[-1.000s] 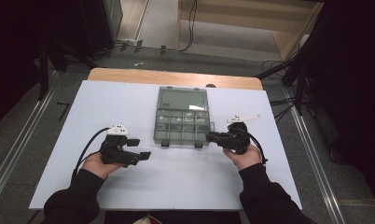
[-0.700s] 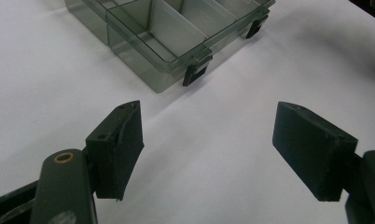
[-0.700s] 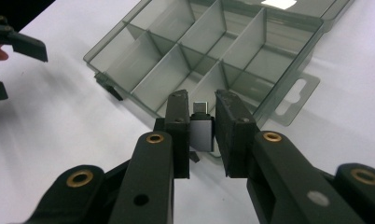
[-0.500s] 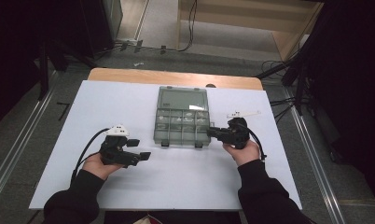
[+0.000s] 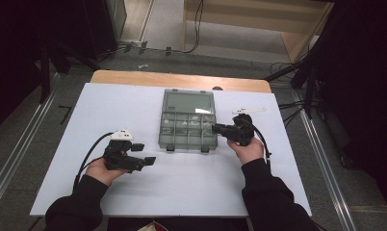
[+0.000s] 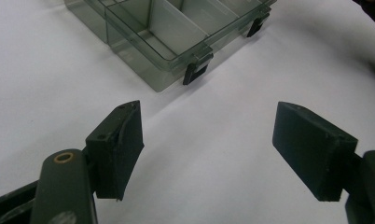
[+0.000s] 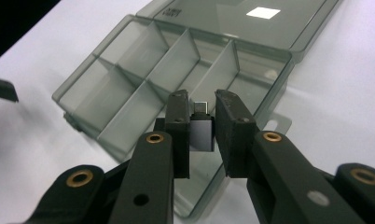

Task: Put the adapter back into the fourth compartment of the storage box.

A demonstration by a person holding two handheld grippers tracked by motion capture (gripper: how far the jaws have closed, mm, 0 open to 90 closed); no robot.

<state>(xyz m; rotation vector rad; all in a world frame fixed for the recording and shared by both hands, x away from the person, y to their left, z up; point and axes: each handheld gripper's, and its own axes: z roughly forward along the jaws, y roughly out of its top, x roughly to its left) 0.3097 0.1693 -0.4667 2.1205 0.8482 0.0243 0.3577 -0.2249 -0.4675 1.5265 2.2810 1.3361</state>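
A smoky clear compartment box [image 5: 188,126] lies open in the middle of the white table [image 5: 134,106], its lid [image 5: 189,102] flat behind it. My right gripper [image 5: 216,128] hangs at the box's right edge, shut on a small grey adapter with a metal plug [image 7: 202,130]. In the right gripper view the adapter sits between the pads [image 7: 232,116] over the box's near right compartment [image 7: 251,74]. My left gripper [image 5: 144,153] rests on the table left of the box's front corner. Its jaws are open with nothing between them [image 6: 209,126], pointing at the box's black front latch [image 6: 195,72].
The box's compartments [image 6: 167,32] look bare from here. A wooden strip [image 5: 182,79] edges the table's far side, with dark floor, cables and stands beyond. Bare white table [image 5: 191,187] lies between the two hands at the front.
My right gripper has moved a little away from the person along the box's right side, still holding the adapter. The left gripper has stayed put.
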